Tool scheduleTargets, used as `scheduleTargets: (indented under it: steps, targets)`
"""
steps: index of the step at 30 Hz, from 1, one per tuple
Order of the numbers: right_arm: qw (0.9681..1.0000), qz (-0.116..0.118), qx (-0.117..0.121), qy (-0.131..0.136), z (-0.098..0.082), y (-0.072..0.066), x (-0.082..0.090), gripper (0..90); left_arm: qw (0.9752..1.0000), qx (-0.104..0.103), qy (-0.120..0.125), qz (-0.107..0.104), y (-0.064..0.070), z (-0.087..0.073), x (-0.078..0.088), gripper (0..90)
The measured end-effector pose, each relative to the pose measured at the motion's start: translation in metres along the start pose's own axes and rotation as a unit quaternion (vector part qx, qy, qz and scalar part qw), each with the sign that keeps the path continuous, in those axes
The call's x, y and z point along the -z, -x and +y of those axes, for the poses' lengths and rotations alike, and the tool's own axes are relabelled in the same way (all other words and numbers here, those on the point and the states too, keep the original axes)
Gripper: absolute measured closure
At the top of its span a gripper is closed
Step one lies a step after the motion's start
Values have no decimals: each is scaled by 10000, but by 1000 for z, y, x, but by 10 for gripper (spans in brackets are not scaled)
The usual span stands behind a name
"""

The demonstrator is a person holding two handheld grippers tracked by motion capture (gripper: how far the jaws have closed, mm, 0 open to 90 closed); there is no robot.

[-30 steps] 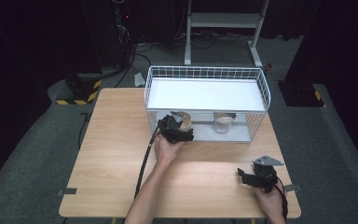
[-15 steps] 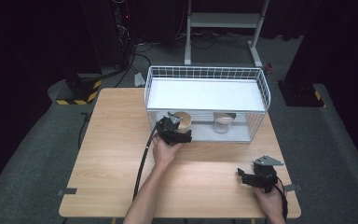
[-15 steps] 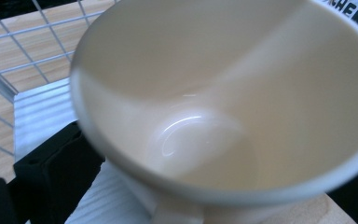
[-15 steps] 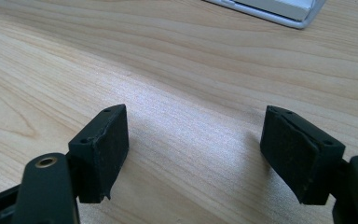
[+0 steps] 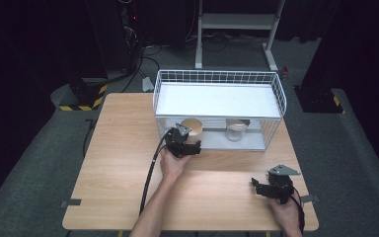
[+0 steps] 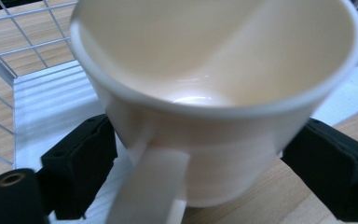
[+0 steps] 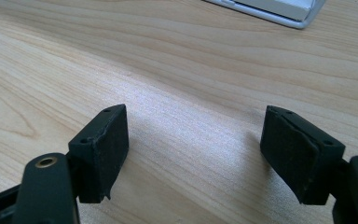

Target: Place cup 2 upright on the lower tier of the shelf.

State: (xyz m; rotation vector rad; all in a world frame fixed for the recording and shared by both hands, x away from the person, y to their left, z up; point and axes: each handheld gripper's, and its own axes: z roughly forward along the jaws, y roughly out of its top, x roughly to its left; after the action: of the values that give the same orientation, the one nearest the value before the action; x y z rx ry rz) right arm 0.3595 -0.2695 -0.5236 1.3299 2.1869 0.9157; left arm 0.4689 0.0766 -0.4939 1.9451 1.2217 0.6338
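Cream-coloured and glossy, a ceramic cup with a flat strap handle is seen between the black pads of the left gripper in the left gripper view; the jaws have just been closing around the lower wall of the cup, and the pads appear to touch it on both sides, though a firm clamp cannot be confirmed. In the high view the cup is found at the front left corner of the white wire basket with a white floor, just inside its open front, with the left gripper drawn up against that same corner. The work is judged to be at its grasping stage; the reach has been completed, a hold is being taken, and the lifting and setting down of the cup are not yet done. A small clear glass jar is left standing further along the basket's front, to the right of the cup. The right gripper is held well in front of the basket's right corner, low over the pale wooden table; its jaws are parted about halfway and nothing is gripped, bare wood grain being seen between the pads in the right gripper view. Beyond the basket, a dark room with grey floor covering, trailing black cables, a white metal stand and yellow-and-black hazard tape is made out.
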Motion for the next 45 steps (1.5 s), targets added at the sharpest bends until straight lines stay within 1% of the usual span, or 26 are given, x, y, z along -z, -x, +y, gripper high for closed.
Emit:
scheduleTargets:
  steps: [1,2,3,5,6,7,13,20,22,23,25,26,28,30,32,33,34,35,36,37,39,42,43,44,45]
  targets:
    - [10000,-1,-1,-1,0,0,0,241,10000,-29,-6,11,0,-1,1,116]
    - [10000,-1,2,1,0,0,0,240,10000,-20,-42,-7,0,-2,1,121]
    - [10000,0,0,0,0,0,0,241,10000,0,-13,-18,0,-3,1,125]
    - [10000,-2,3,1,0,0,0,240,10000,-29,-46,-12,0,-5,2,137]
    - [10000,-3,12,4,0,0,0,240,10000,-44,-22,24,0,-6,2,141]
    - [10000,-1,0,0,0,0,0,241,10000,-1,-29,17,1,-7,2,146]
    - [10000,-2,10,4,0,0,0,241,10000,-3,-75,65,1,-10,1,171]
    - [10000,-1,8,3,0,0,0,241,9999,87,-88,119,1,-8,-3,211]
    - [10000,0,2,1,0,0,0,241,9998,70,-81,168,1,-7,-4,220]
    - [10000,-2,11,4,0,0,0,241,9997,8,-105,203,0,-6,-4,231]
    - [10000,-1,1,1,0,0,0,241,9997,27,-118,224,0,-4,-6,256]
    - [10000,1,-1,0,0,0,0,241,9997,33,-86,246,-1,-4,-7,268]
    - [10000,1,-2,0,0,0,0,241,9996,108,-42,248,-1,-4,-8,298]
    - [10000,1,10,2,0,0,0,241,9995,113,-61,273,-1,-4,-9,322]
    - [10000,-1,7,3,0,0,0,241,9995,114,-79,284,-2,-3,-11,327]
    - [10000,0,0,1,0,0,0,240,9994,75,-111,315,-2,-3,-11,331]
    - [10000,-1,8,3,0,0,0,241,9994,81,-136,310,-1,-2,-12,337]
    - [10000,1,-3,-1,0,0,0,241,9994,15,-128,331,-1,-1,-13,344]
    - [10000,-1,9,3,0,0,0,241,9992,13,-188,350,-1,0,-14,347]
    - [10000,1,-2,0,0,0,0,240,9993,60,-173,324,-1,0,-15,351]
    - [10000,-1,9,4,0,0,0,240,9992,30,-192,343,-1,2,-16,361]
    - [10000,0,9,3,0,0,0,241,9991,56,-203,369,-2,3,-19,377]
    - [10000,1,1,0,0,0,0,241,9992,86,-220,334,-2,3,-19,381]
    - [10000,-1,8,3,0,0,0,240,9991,29,-201,384,-2,3,-19,383]
    - [10000,1,-2,1,0,0,0,241,9989,54,-252,392,-3,3,-19,385]
